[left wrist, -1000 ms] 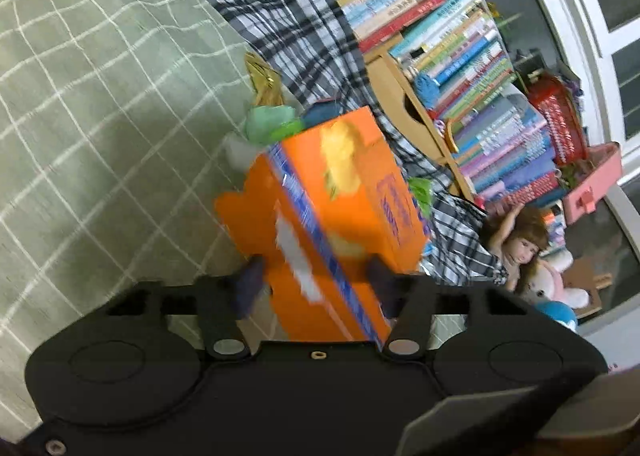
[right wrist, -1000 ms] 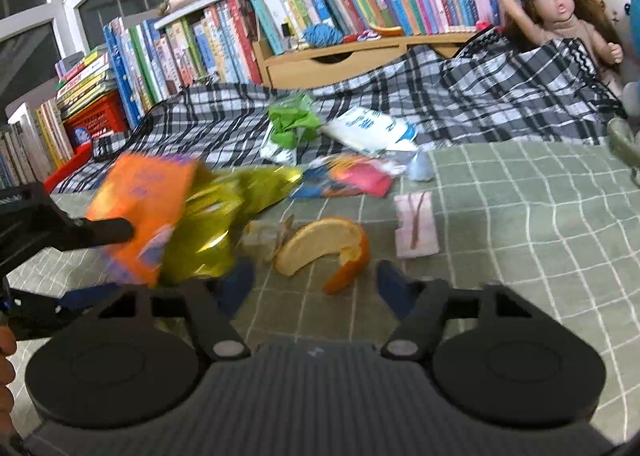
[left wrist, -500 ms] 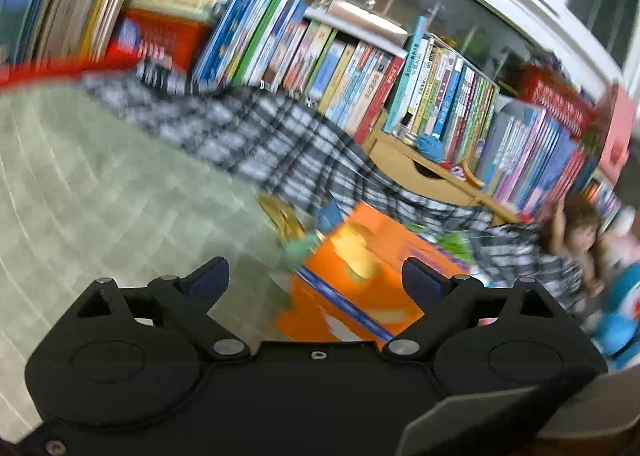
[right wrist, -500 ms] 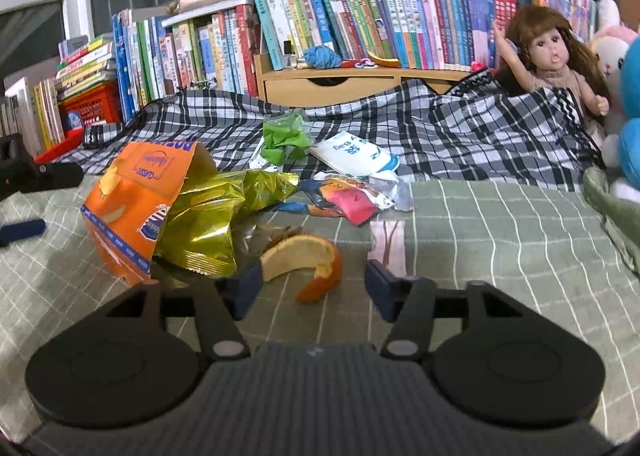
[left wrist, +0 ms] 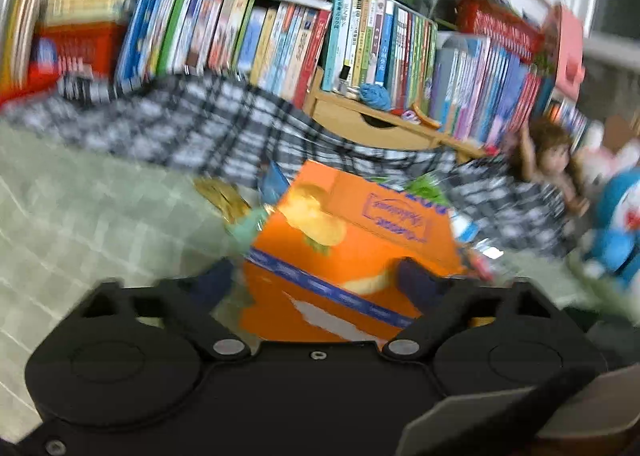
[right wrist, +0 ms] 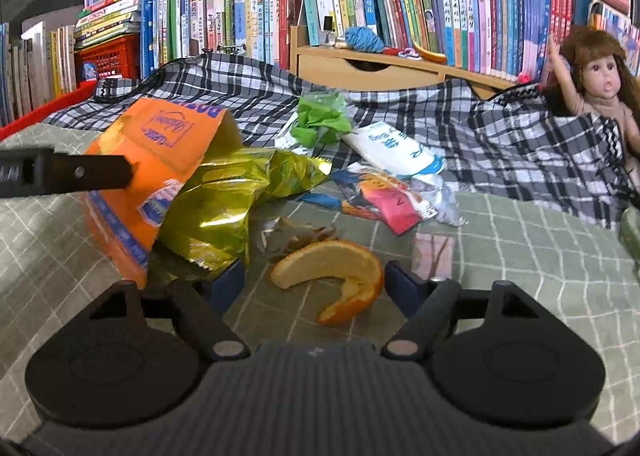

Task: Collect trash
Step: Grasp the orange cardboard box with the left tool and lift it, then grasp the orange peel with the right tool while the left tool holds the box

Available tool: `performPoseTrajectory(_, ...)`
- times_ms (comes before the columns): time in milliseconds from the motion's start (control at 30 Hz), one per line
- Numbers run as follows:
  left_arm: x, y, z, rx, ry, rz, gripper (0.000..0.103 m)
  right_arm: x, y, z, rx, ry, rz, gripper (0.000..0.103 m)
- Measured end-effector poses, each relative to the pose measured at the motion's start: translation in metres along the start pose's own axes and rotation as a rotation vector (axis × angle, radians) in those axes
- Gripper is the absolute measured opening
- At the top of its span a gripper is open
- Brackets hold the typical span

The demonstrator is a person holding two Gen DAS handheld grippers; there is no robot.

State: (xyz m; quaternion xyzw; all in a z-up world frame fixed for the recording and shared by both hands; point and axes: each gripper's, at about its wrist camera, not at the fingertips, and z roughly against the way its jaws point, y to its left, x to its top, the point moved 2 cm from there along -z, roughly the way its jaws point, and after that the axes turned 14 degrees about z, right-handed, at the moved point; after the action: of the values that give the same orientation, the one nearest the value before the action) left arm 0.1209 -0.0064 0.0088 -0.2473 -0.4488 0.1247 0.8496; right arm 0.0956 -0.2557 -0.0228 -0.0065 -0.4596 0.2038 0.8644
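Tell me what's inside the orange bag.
A crumpled gold foil wrapper spills from the orange bag mouth. Whatever lies deeper inside is covered by the bag's wall and the foil.

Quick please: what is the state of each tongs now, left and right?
Left tongs: open around the orange box, not clamped as far as the blur shows.
Right tongs: open, empty, the orange peel between the fingers.
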Motion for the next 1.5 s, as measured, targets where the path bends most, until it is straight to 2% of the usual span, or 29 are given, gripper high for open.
performPoseTrajectory(33, 0.0, 0.003, 0.002, -0.012, 0.007, 0.032, 0.064, -0.001, 0.001, 0.002, 0.003, -0.006, 0.001, 0.073)
performPoseTrajectory(100, -0.002, 0.005, 0.007, -0.026, 0.005, 0.031, 0.052, -0.003, 0.003, 0.009, 0.008, -0.021, 0.017, 0.063)
performPoseTrajectory(200, -0.005, 0.003, 0.016, -0.062, 0.018, 0.0, 0.043, -0.006, 0.005, 0.018, 0.004, -0.043, 0.038, 0.055)
performPoseTrajectory(367, -0.018, -0.007, 0.041, -0.127, 0.025, -0.038, 0.044, -0.01, 0.003, 0.03, -0.002, -0.063, 0.026, 0.045)
performPoseTrajectory(500, -0.028, -0.014, 0.07, -0.179, 0.024, -0.057, 0.051, -0.017, 0.001, 0.044, 0.02, -0.083, 0.01, 0.041)
performPoseTrajectory(567, -0.032, -0.014, 0.086, -0.218, 0.028, -0.061, 0.055, -0.02, 0.003, 0.052, 0.038, -0.093, 0.022, 0.043)
performPoseTrajectory(600, -0.033, -0.014, 0.093, -0.239, 0.027, -0.061, 0.059, -0.022, 0.003, 0.056, 0.04, -0.096, 0.032, 0.05)
performPoseTrajectory(633, -0.034, -0.013, 0.099, -0.254, 0.025, -0.057, 0.069, -0.024, 0.004, 0.058, 0.039, -0.101, 0.043, 0.058)
performPoseTrajectory(700, -0.033, -0.01, 0.104, -0.271, 0.007, -0.036, 0.083, -0.026, 0.005, 0.06, 0.032, -0.102, 0.066, 0.063)
performPoseTrajectory(733, -0.032, -0.009, 0.103, -0.268, -0.004, -0.026, 0.084, -0.025, 0.005, 0.059, 0.023, -0.097, 0.07, 0.064)
performPoseTrajectory(800, -0.029, -0.008, 0.093, -0.235, 0.022, -0.005, 0.083, -0.024, 0.003, 0.057, 0.021, -0.093, 0.054, 0.066)
performPoseTrajectory(867, -0.028, -0.006, 0.08, -0.219, 0.075, 0.044, 0.081, -0.023, 0.004, 0.055, 0.014, -0.093, 0.04, 0.068)
performPoseTrajectory(900, -0.029, -0.004, 0.077, -0.206, 0.078, 0.07, 0.077, -0.023, 0.004, 0.053, 0.0, -0.092, 0.042, 0.068)
performPoseTrajectory(967, -0.029, -0.005, 0.074, -0.194, 0.063, 0.067, 0.069, -0.022, 0.001, 0.05, -0.014, -0.086, 0.034, 0.068)
performPoseTrajectory(1033, -0.028, -0.006, 0.075, -0.198, 0.04, 0.043, 0.05, -0.023, -0.004, 0.047, -0.017, -0.077, 0.011, 0.068)
performPoseTrajectory(1100, -0.026, -0.007, 0.078, -0.226, 0.04, 0.027, 0.045, -0.025, -0.011, 0.045, -0.016, -0.074, -0.009, 0.068)
performPoseTrajectory(1167, -0.024, -0.008, 0.078, -0.252, 0.056, 0.033, 0.047, -0.025, -0.016, 0.043, -0.014, -0.07, -0.031, 0.069)
performPoseTrajectory(1200, -0.023, -0.008, 0.076, -0.254, 0.059, 0.037, 0.053, -0.025, -0.018, 0.041, -0.012, -0.069, -0.038, 0.07)
performPoseTrajectory(1233, -0.023, -0.009, 0.074, -0.248, 0.06, 0.042, 0.067, -0.024, -0.018, 0.039, -0.012, -0.069, -0.04, 0.07)
performPoseTrajectory(1333, -0.021, -0.012, 0.061, -0.236, 0.063, 0.057, 0.072, -0.018, -0.016, 0.033, -0.03, -0.064, -0.01, 0.071)
performPoseTrajectory(1367, -0.021, -0.013, 0.058, -0.221, 0.058, 0.062, 0.07, -0.016, -0.015, 0.031, -0.039, -0.066, 0.002, 0.071)
performPoseTrajectory(1400, -0.02, -0.014, 0.055, -0.201, 0.04, 0.065, 0.061, -0.015, -0.015, 0.03, -0.044, -0.067, 0.007, 0.071)
performPoseTrajectory(1433, -0.019, -0.014, 0.053, -0.184, 0.023, 0.06, 0.047, -0.014, -0.017, 0.028, -0.046, -0.069, 0.004, 0.07)
performPoseTrajectory(1467, -0.018, -0.015, 0.052, -0.161, 0.012, 0.054, 0.04, -0.013, -0.02, 0.026, -0.041, -0.069, -0.006, 0.07)
performPoseTrajectory(1500, -0.015, -0.013, 0.05, -0.135, 0.009, 0.064, 0.022, -0.013, -0.023, 0.025, -0.031, -0.069, -0.024, 0.07)
